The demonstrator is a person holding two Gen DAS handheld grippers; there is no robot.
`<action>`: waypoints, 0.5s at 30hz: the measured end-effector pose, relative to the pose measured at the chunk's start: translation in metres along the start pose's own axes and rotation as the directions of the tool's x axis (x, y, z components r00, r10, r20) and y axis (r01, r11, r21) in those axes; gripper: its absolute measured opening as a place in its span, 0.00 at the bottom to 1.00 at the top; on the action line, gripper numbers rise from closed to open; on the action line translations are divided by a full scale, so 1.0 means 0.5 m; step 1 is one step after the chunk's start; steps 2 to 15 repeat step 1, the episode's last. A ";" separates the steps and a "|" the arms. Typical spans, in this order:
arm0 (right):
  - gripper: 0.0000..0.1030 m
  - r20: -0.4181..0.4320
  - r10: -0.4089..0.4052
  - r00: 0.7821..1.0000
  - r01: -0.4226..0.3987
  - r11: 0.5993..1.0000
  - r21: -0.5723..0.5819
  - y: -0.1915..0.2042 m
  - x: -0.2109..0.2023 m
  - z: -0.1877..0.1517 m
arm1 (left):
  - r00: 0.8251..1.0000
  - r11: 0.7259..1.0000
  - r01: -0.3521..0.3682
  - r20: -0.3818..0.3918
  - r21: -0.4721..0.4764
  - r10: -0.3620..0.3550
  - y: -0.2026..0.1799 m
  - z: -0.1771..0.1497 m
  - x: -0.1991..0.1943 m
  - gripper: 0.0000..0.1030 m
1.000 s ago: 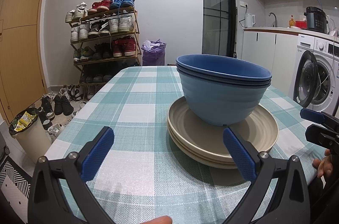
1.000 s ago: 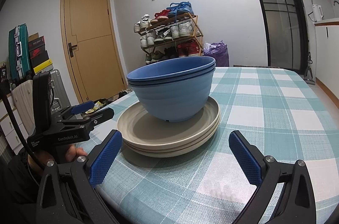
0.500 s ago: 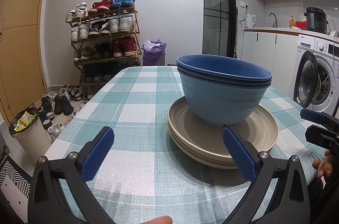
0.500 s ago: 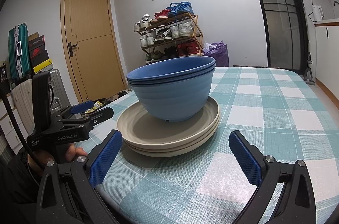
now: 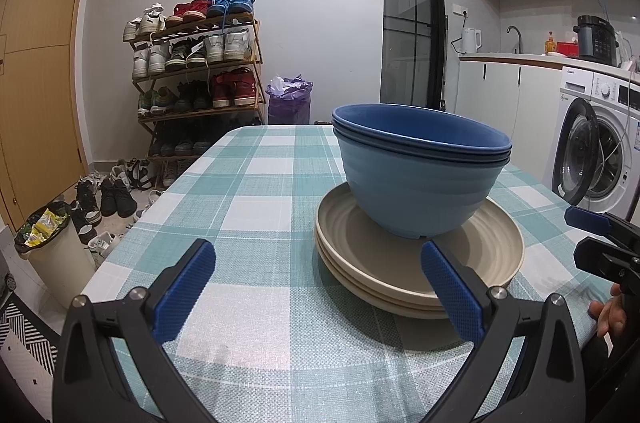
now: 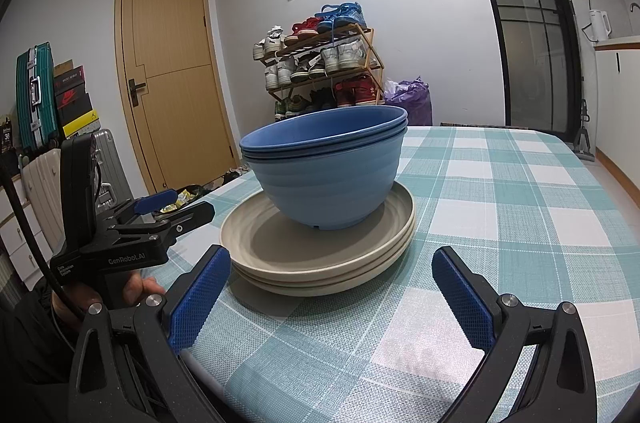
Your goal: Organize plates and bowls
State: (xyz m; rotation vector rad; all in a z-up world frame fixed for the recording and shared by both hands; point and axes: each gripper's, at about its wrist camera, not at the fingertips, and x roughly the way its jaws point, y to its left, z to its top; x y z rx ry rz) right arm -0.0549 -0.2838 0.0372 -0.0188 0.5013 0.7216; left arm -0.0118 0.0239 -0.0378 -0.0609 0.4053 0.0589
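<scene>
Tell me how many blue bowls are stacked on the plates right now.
3, going by the rims: the blue bowls are nested in one stack, sitting on the beige plates on the checked table. Another could be hidden inside.

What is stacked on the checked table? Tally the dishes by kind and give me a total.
Blue bowls, nested: 3, going by the rims
Beige plates, stacked under the bowls: 3
Total: 6
</scene>
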 end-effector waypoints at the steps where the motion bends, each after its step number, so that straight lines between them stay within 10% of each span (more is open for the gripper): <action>1: 0.99 0.000 0.000 1.000 0.000 1.000 0.000 0.000 0.001 0.000 | 1.000 1.000 -0.001 0.000 0.000 0.001 0.001 -0.001 -0.001 1.00; 15: 0.99 0.000 0.000 1.000 0.000 1.000 0.000 0.000 0.001 0.000 | 1.000 1.000 -0.001 0.000 0.000 0.001 0.001 -0.001 -0.001 1.00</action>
